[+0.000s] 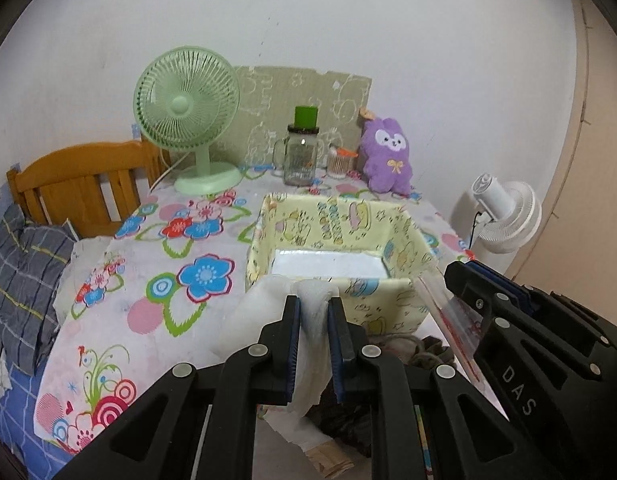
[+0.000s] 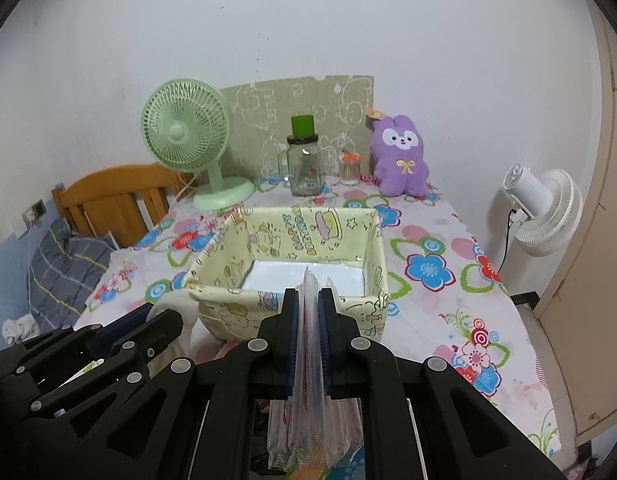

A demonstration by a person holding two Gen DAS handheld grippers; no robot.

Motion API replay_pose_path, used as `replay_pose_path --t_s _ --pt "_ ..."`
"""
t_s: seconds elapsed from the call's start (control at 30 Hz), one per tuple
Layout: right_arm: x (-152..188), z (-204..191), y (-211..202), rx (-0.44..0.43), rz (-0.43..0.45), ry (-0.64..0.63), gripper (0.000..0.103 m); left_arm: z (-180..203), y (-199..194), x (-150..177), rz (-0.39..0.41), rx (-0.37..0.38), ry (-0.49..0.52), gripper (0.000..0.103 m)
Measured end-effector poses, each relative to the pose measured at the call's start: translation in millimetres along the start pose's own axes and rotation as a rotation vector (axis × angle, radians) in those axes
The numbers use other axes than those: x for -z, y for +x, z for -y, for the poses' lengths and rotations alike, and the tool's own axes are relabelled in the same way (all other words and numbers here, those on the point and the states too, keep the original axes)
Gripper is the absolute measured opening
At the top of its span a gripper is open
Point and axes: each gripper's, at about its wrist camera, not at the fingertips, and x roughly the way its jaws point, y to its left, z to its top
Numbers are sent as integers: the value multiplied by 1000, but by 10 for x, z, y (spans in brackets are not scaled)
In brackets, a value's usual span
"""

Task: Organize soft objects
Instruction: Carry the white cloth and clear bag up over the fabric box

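Observation:
My left gripper (image 1: 313,305) is shut on a white soft cloth (image 1: 313,320) that hangs down between its fingers, just in front of the near wall of the yellow cartoon-print fabric box (image 1: 348,236). My right gripper (image 2: 307,298) is shut on a clear plastic bag with red print (image 2: 310,400), held at the box's near rim (image 2: 288,294). The box is open, with only a white bottom showing inside. The right gripper shows at the right of the left wrist view (image 1: 480,280). A purple plush toy (image 2: 402,160) sits upright at the back of the table.
A floral tablecloth (image 1: 168,248) covers the table. At the back stand a green desk fan (image 1: 188,120), a glass jar with a green lid (image 1: 302,148), a cotton-swab cup (image 1: 340,162) and a cardboard sheet. A white fan (image 2: 544,208) stands right; a wooden chair (image 1: 80,184) stands left. Dark clothes lie under the grippers.

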Motion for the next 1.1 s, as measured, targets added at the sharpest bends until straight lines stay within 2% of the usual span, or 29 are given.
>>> replay_pose_path --t_s 0.47,1.1 --pt "-206 2 -270 -17 81 5 12 52 -203 -152 63 15 8 11" --pt "-503 145 -39 -42 105 41 12 116 90 -480 77 19 17 11"
